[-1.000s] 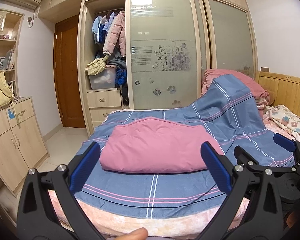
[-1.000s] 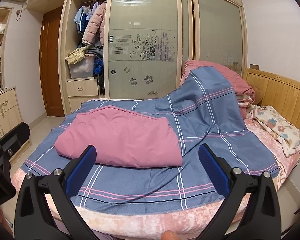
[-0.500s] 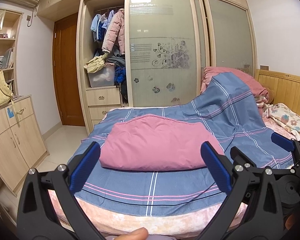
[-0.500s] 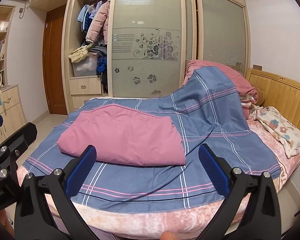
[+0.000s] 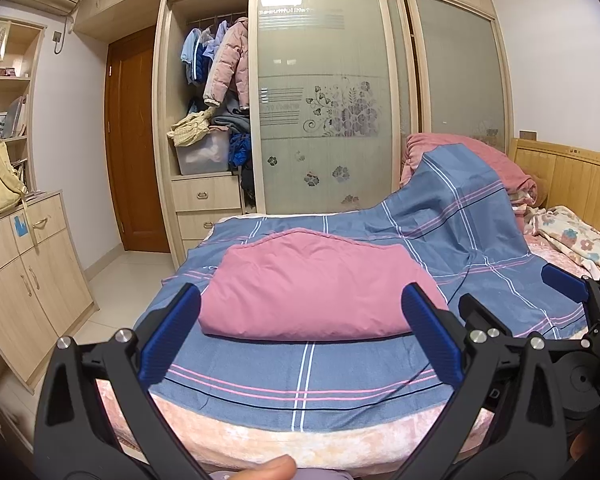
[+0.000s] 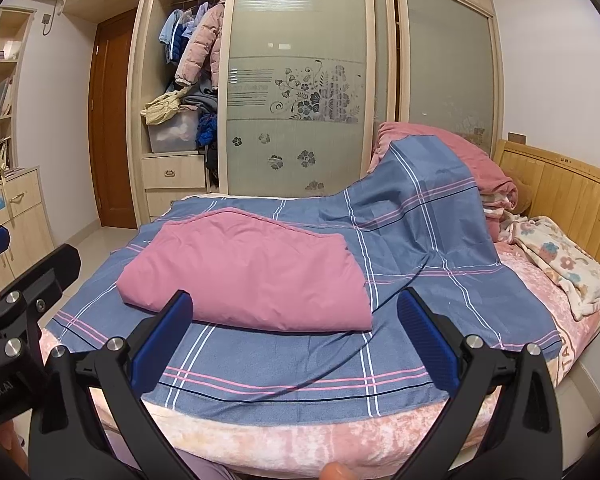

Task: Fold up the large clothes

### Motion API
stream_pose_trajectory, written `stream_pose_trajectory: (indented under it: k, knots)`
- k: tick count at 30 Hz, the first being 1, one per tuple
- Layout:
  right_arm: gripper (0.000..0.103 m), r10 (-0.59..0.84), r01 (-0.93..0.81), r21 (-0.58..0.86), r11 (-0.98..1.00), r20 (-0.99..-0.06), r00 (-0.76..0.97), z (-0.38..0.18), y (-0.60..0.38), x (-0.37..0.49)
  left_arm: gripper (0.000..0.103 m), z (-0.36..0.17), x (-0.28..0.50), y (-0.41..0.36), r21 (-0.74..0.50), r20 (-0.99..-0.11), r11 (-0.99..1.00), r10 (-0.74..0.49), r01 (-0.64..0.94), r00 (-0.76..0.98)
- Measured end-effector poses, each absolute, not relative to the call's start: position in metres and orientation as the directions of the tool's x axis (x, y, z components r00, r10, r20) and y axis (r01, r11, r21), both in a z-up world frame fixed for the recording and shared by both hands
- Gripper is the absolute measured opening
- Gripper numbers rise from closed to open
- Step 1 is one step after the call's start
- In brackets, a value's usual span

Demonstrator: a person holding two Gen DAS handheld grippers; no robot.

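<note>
A folded pink cloth (image 5: 320, 288) lies on a blue plaid sheet (image 5: 308, 376) spread over the bed; it also shows in the right wrist view (image 6: 244, 272) on the same sheet (image 6: 300, 372). My left gripper (image 5: 300, 336) is open and empty, held in front of the bed's near edge, short of the pink cloth. My right gripper (image 6: 292, 332) is open and empty, also in front of the bed, to the right of the left one. The right gripper shows at the right edge of the left wrist view (image 5: 568, 292).
A wardrobe with glass sliding doors (image 5: 324, 104) and hanging jackets (image 5: 224, 68) stands behind the bed. A wooden headboard (image 6: 572, 196), a floral blanket (image 6: 560, 264) and piled pink bedding (image 6: 460, 152) are at the right. Low cabinets (image 5: 24, 280) and a door (image 5: 136, 140) are at the left.
Both grippers have moved slightly nearer to the bed and a little lower; the pink cloth looms larger. Both stay open and empty.
</note>
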State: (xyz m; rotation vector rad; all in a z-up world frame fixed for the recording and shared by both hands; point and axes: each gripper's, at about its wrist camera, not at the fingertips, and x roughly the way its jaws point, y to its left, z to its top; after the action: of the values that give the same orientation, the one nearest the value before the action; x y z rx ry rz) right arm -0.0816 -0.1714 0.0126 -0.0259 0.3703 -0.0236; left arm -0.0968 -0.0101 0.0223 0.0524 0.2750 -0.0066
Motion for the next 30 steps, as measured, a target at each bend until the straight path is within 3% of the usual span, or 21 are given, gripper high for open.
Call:
stream_pose_trajectory:
  k: [30]
  knots:
    - [0.102,-0.02,0.004,-0.045,0.999,-0.366,0.931,0.016,-0.182,-0.079,0.101,0.021,-0.098,-0.011,0.045,-0.279,0.999,0.0,0.014,0.96]
